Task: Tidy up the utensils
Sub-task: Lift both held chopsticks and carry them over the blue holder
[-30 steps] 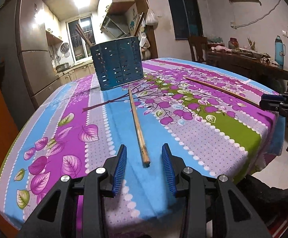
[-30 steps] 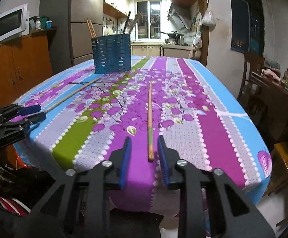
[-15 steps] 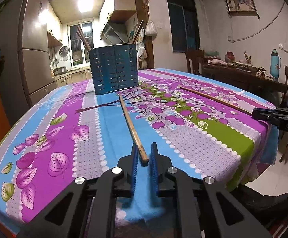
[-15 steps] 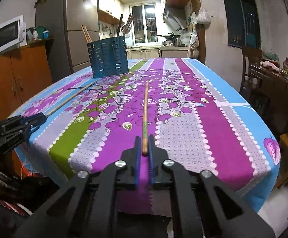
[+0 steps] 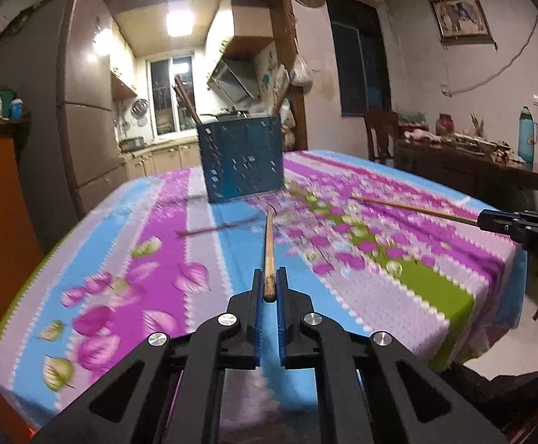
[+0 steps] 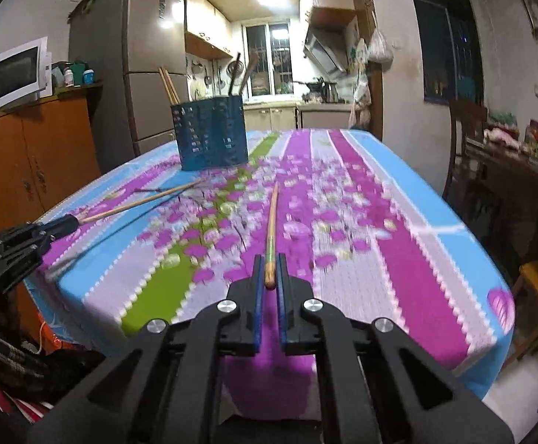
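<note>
While I watch through both wrist cameras, each tool is pinching the near end of a slim wooden stick. My left gripper has its blue ribbed pads clamped on the left chopstick, a round, pale-brown rod with a worn, darker butt, running straight ahead from the jaws. My right gripper is closed the same way on the right chopstick, which carries a greenish band just ahead of the pads and tapers toward its far tip. Both sticks seem lifted off the cloth, though motion blur makes that hard to confirm.

Ahead of both grippers and well apart from the stick tips stands the utensil holder, a dark blue box-shaped plastic caddy pierced with small rectangular slots, upright, with a few long handles and chopsticks poking from its top.

The stretch of table between the stick tips and the holder is open. From the left camera the other gripper sits off to the right at the table's edge; from the right camera the left tool sits off to the left.

The tablecloth is smooth-looking fabric, striped in purple, blue, lilac and green with leaf and blossom prints, draping over the rounded table edge. Beyond it are a tall refrigerator, a white microwave on an orange wooden cabinet, and a lit kitchen.
</note>
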A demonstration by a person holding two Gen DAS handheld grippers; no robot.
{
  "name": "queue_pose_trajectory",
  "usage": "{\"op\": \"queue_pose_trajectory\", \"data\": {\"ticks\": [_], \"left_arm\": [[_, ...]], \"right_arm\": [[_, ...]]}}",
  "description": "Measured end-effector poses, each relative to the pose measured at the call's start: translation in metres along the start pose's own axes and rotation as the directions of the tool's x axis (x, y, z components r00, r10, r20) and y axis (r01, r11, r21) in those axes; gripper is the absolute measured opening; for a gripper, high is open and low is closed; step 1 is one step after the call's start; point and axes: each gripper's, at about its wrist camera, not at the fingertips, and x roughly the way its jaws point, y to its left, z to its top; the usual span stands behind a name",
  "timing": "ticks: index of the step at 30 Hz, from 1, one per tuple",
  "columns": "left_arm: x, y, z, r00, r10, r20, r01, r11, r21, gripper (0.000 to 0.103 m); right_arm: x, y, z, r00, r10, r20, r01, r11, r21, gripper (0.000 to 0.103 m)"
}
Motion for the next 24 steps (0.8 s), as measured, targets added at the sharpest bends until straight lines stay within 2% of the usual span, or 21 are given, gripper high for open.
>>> {"op": "queue_pose_trajectory", "data": {"ticks": [6,14,24], "left_arm": [[-0.034,0.014,0.038,0.995,0.032,0.096,-0.03,0.999,-0.014,0.008],[-0.067,0.034,0.094,0.978,0.031,0.204,-0.022,0.999,-0.046,0.008],[-0.073,0.039,0.143,0.975,-0.03,0.222,0.048,0.996,-0.075,0.008]], "right_arm": [[-0.014,0.009,0.036,0.996,0.015,0.091,-0.01,0.998,-0.06,0.005],[-0.027,0.02,0.084,0.979,0.04,0.199,-0.011,0.989,-0.146,0.005],[-0.038,0.029,0.127,0.96,0.103,0.259,-0.058,0.983,-0.176,0.005]]}}
